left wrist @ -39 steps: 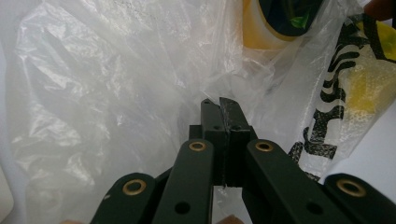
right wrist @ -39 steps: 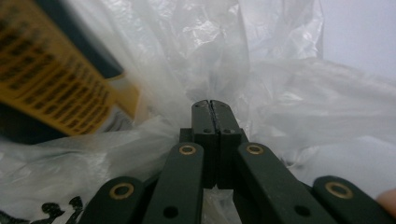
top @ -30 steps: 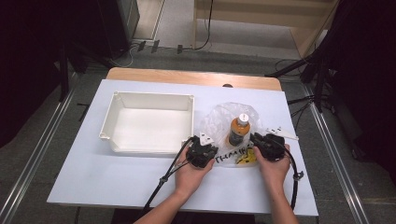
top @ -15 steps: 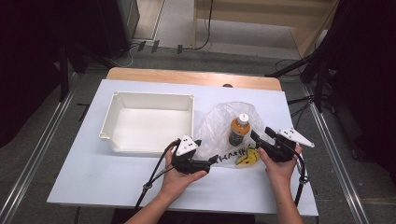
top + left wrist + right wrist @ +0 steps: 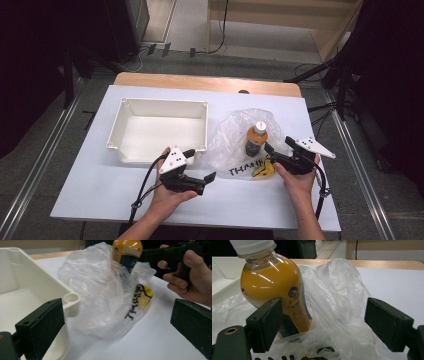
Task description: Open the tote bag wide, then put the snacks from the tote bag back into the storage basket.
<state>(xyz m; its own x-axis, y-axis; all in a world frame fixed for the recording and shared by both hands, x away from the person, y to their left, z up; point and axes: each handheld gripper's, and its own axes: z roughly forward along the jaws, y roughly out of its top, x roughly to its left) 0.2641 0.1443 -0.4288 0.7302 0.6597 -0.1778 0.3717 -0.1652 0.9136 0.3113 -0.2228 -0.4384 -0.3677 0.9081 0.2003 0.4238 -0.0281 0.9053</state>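
Both hand-held grippers gaping wide around a bagged bottle

The bottle [image 5: 255,139] stands upright in a clear bag [image 5: 235,142] on the tabletop [image 5: 250,200], just right of the tray [image 5: 161,131]. Right hand-held gripper [image 5: 277,150] sits spread apart right at the bag; left hand-held gripper [image 5: 200,165] is spread too, near the tray's corner, holding nothing.

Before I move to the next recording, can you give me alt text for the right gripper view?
An upright bottle of orange drink with a white cap stands in a crumpled clear plastic bag on a white table. The right claw is open, its two black jaws apart on either side of the bag in the foreground.
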